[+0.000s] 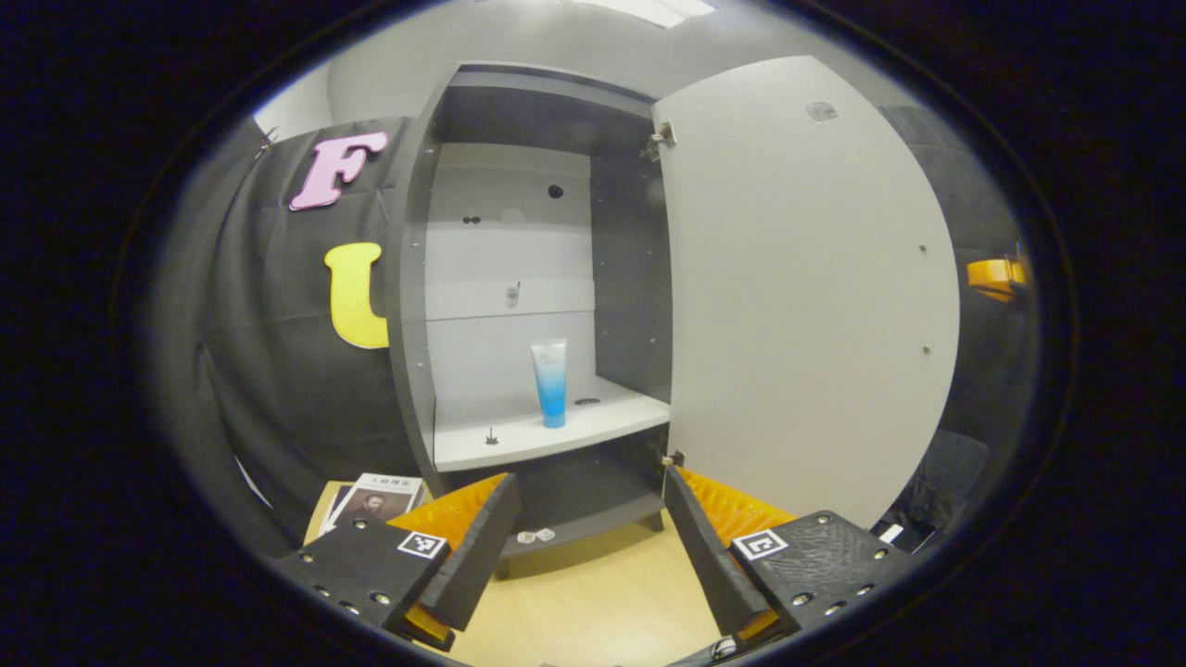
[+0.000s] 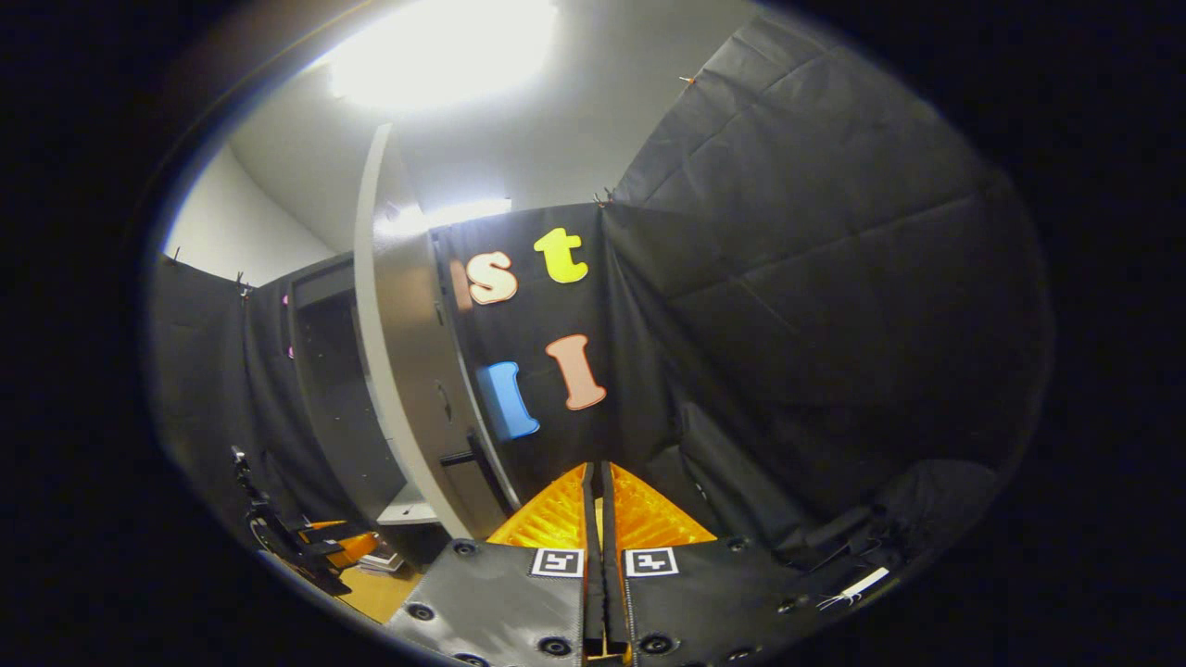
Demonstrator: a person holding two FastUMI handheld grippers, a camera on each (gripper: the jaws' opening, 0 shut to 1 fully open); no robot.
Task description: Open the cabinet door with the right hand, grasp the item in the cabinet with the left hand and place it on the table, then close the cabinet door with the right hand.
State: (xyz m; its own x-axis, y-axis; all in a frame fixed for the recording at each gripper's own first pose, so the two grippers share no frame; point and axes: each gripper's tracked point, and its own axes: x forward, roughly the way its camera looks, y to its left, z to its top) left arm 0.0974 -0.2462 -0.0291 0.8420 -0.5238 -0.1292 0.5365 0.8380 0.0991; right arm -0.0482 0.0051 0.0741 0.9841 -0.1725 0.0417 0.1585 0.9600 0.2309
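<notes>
At centre frame, a blue tube [image 1: 550, 382] stands upright on the cabinet shelf [image 1: 556, 434], door [image 1: 806, 296] swung wide; left gripper [image 1: 589, 547] fingers spread, right gripper [image 2: 596, 491] fingers pressed together, empty.

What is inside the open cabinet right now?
On the white shelf stands one blue and white tube, upright, cap down. A small dark peg sits near the shelf's front edge. The compartment above looks bare; the open door covers nothing inside.

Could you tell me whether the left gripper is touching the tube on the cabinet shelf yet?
Apart. In the left gripper view the open left gripper sits low, and the tube stands farther back on the shelf.
</notes>
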